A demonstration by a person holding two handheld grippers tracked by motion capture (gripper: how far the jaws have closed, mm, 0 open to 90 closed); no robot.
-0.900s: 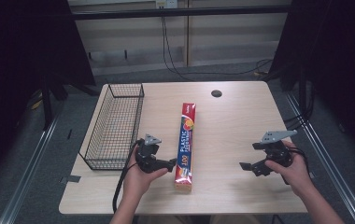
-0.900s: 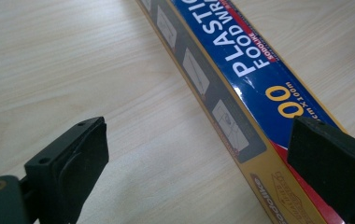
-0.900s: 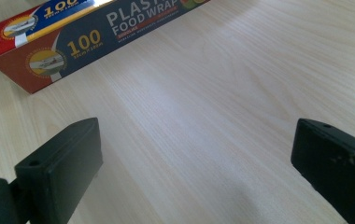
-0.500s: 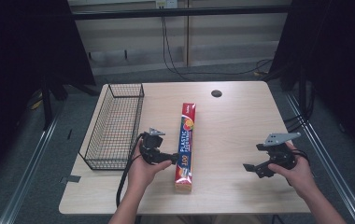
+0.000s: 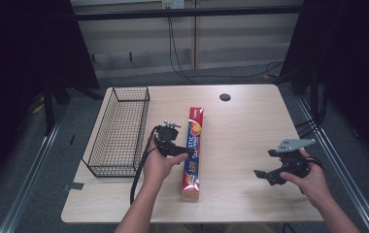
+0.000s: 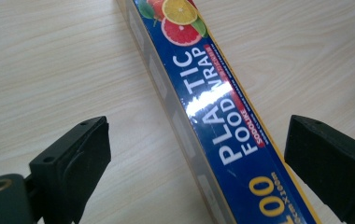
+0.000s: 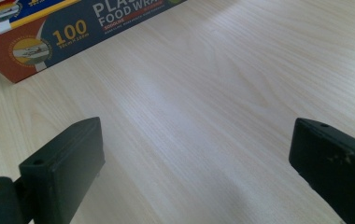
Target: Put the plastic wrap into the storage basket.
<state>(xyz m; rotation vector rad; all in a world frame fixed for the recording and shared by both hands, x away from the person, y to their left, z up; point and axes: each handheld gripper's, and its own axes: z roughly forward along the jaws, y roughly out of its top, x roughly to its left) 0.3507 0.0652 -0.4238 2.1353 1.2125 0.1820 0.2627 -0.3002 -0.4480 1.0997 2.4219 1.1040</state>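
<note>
A long box of plastic food wrap (image 5: 194, 127), blue with red ends and fruit pictures, lies lengthwise near the middle of the wooden table (image 5: 250, 126). My left gripper (image 5: 188, 152) reaches over the box from its left side. In the left gripper view the box (image 6: 213, 93) runs between the two black jaws, which stand wide apart and clear of it, so the left gripper (image 6: 199, 163) is open. My right gripper (image 5: 262, 175) hovers open over bare wood at the right, and the right gripper (image 7: 199, 163) sees the box's red end (image 7: 49, 28) far off.
A black wire basket (image 5: 112, 171) stands along the table's left side, close to my left hand. A dark round cable hole (image 5: 225, 97) sits near the far edge. Bare tabletop lies between the box and my right gripper.
My left gripper has moved forward and to the right, so its jaws now straddle the box. The right gripper has barely shifted.
</note>
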